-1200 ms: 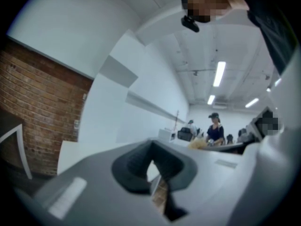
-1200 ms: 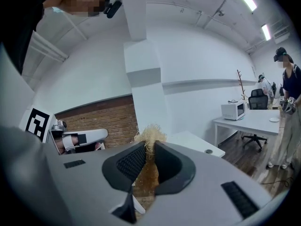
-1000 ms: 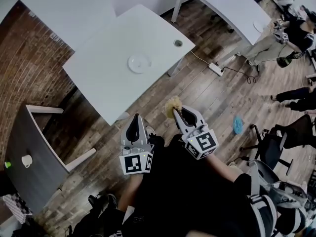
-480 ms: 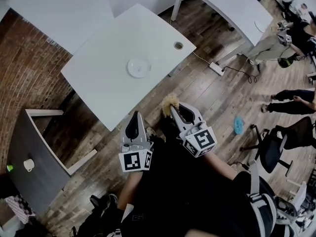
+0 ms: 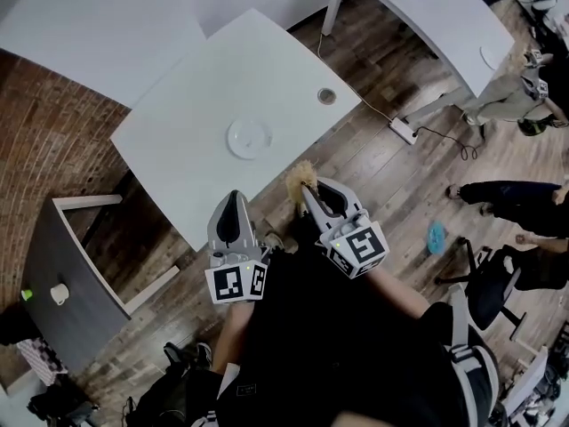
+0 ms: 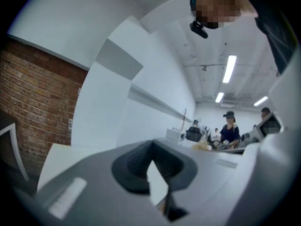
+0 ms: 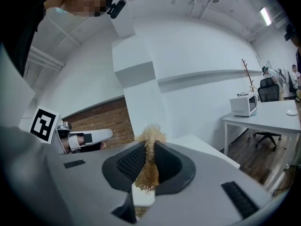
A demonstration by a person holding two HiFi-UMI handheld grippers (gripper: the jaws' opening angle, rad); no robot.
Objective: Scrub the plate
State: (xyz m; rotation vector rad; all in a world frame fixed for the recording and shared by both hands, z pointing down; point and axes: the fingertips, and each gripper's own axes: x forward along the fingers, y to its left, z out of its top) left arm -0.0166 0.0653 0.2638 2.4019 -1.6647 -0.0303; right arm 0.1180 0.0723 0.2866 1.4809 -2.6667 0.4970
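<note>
A small white plate lies near the middle of the white table in the head view. My right gripper is shut on a tan fibrous scrubber, held over the floor just off the table's near edge. The scrubber shows pinched between the dark pads in the right gripper view. My left gripper hovers at the table's near edge, jaws together with nothing between them. In the left gripper view the jaws point up at wall and ceiling.
A round cable hole sits at the table's right end. A second white table stands at the upper right, a power strip lies on the wooden floor, and a dark bench with a cup is at left. People stand at right.
Both grippers have edged up toward the table's near edge, the right one carrying the scrubber closer to the plate. Neither grip has altered.
</note>
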